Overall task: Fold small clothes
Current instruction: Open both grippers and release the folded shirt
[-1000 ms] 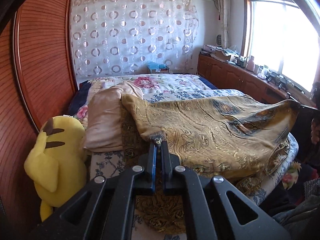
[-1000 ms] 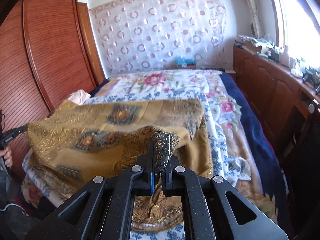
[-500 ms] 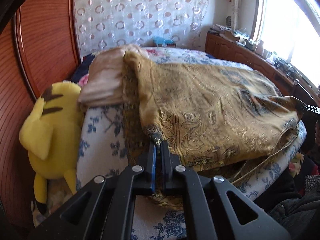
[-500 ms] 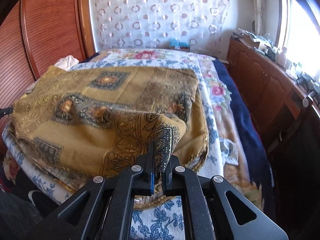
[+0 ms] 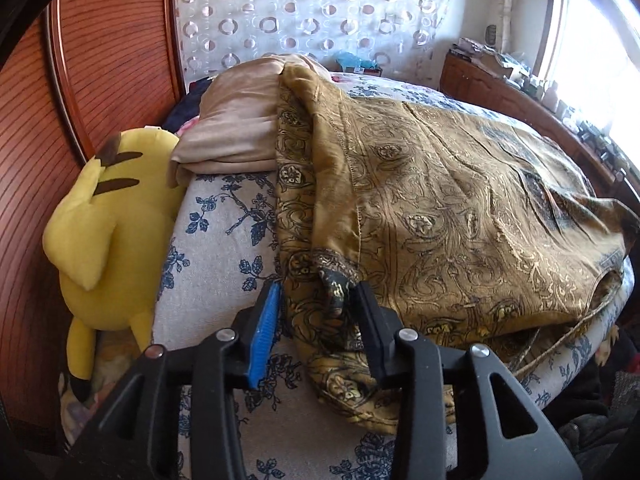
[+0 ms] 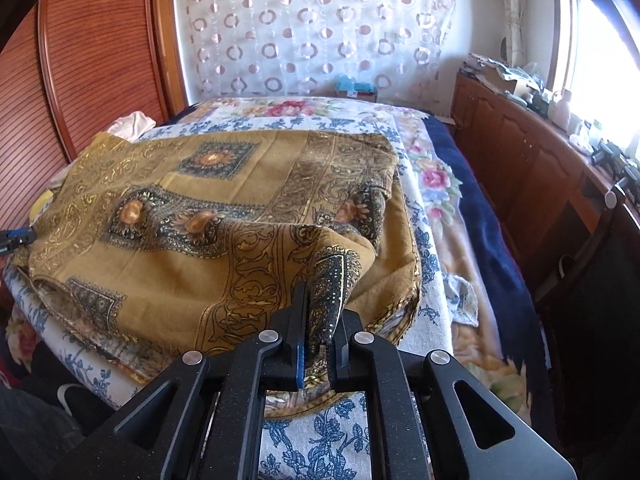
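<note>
Jaws of the left gripper (image 5: 316, 300) are opening, a dark corner of the mustard patterned garment (image 5: 460, 216) between them against the right one only; jaws of the right gripper (image 6: 320, 320) stand nearly together, pinching another corner. Garment lies folded across the floral bed (image 6: 432, 240), beside a beige pillow (image 5: 236, 128) and yellow plush toy (image 5: 108, 236).

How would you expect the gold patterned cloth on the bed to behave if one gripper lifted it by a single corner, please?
Probably floppy: the cloth lies in soft creases and droops over the bed edge. Likely light, since the corner in the right gripper folds into a thin point. Possibly slippery: beside the opening left gripper it looks sheeny.
</note>
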Action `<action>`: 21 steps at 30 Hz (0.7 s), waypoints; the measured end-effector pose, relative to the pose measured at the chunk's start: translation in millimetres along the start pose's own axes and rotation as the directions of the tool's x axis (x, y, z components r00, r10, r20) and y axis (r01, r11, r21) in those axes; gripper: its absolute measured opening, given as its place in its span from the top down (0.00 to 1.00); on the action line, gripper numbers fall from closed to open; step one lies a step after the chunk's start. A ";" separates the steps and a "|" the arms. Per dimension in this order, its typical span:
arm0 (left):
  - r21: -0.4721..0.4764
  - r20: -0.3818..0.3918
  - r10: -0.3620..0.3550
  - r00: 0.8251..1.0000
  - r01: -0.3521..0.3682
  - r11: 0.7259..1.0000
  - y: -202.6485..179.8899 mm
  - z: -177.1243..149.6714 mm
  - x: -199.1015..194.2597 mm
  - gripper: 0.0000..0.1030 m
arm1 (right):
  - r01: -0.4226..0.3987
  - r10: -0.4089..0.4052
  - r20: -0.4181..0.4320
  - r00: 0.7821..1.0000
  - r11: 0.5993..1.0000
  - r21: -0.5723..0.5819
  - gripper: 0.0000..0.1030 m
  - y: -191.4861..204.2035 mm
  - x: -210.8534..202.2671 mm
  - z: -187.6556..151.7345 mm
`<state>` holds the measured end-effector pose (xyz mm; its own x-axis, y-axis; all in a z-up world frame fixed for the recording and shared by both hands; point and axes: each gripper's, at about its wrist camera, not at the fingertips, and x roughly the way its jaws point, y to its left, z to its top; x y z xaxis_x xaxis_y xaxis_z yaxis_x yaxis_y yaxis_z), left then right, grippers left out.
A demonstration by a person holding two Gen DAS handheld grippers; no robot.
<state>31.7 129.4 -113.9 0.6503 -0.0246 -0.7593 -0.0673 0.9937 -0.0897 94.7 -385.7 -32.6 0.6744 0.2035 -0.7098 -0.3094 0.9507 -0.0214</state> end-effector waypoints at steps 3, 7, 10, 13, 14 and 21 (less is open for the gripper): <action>0.001 0.000 0.002 1.000 -0.002 1.000 1.1 0.9 0.4 0.63 | 0.011 -0.011 0.011 1.000 1.000 -0.004 0.86 0.1 -3.1 0.7; 0.000 0.001 0.000 1.000 0.000 1.000 1.3 0.6 0.3 0.63 | 0.029 -0.029 0.051 0.998 1.000 0.009 0.53 -3.6 -12.7 6.8; 0.002 0.000 0.001 1.000 -0.001 1.000 1.1 0.4 0.4 0.63 | 0.013 -0.013 0.072 0.997 1.000 0.009 0.49 -3.9 -18.5 15.2; -0.003 0.002 0.000 1.000 0.000 1.000 1.6 0.5 0.3 0.63 | 0.023 -0.021 0.076 0.997 1.000 -0.021 0.48 4.8 -17.9 22.8; -0.002 0.002 0.000 1.000 0.000 1.000 2.4 1.3 0.2 0.63 | 0.015 -0.013 0.075 0.997 1.000 -0.025 0.48 7.5 -16.8 23.8; -0.007 -0.003 -0.026 1.000 0.026 1.000 5.4 3.4 0.2 0.63 | -0.088 0.088 -0.001 0.996 0.991 -0.100 0.47 51.7 18.8 12.7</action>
<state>34.0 135.2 -112.3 0.6498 -0.0509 -0.7584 -0.0552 0.9920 -0.1138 99.9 -329.7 -38.1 0.6436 0.2859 -0.7099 -0.4328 0.9010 -0.0295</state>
